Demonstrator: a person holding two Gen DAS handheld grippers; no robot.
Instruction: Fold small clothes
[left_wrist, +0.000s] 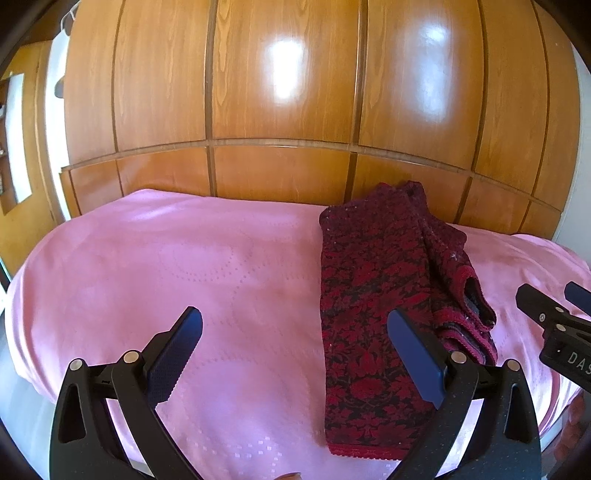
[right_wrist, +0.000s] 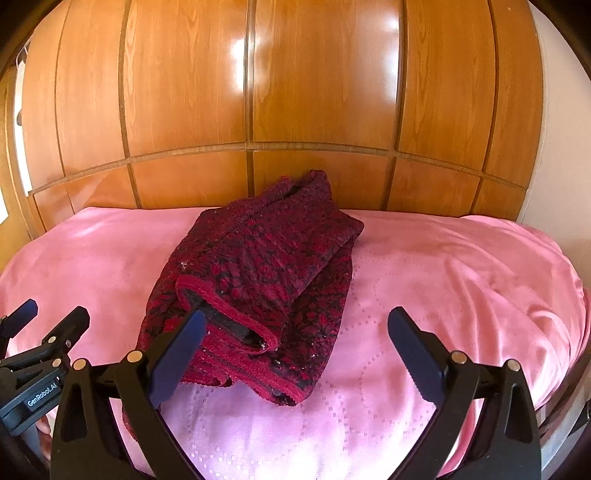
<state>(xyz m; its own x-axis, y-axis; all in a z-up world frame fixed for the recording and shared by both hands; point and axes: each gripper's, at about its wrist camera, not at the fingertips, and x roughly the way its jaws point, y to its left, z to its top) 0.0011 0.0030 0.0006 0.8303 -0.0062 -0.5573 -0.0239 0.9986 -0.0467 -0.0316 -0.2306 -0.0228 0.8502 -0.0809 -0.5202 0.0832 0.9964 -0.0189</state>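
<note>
A dark red and black patterned knit garment (left_wrist: 373, 295) lies partly folded on the pink bedspread (left_wrist: 184, 266), a sleeve laid over its right side. It also shows in the right wrist view (right_wrist: 266, 266) with a red-trimmed cuff facing me. My left gripper (left_wrist: 295, 321) is open and empty above the bedspread, its right finger over the garment's near part. My right gripper (right_wrist: 295, 325) is open and empty, its left finger over the cuff. The right gripper shows at the left view's right edge (left_wrist: 554, 306), the left gripper at the right view's left edge (right_wrist: 44, 317).
A glossy wooden panelled wardrobe (left_wrist: 288, 110) stands right behind the bed. The bedspread (right_wrist: 461, 277) spreads wide to both sides of the garment and drops off at the near edge. A doorway and white wall (left_wrist: 51, 110) are at far left.
</note>
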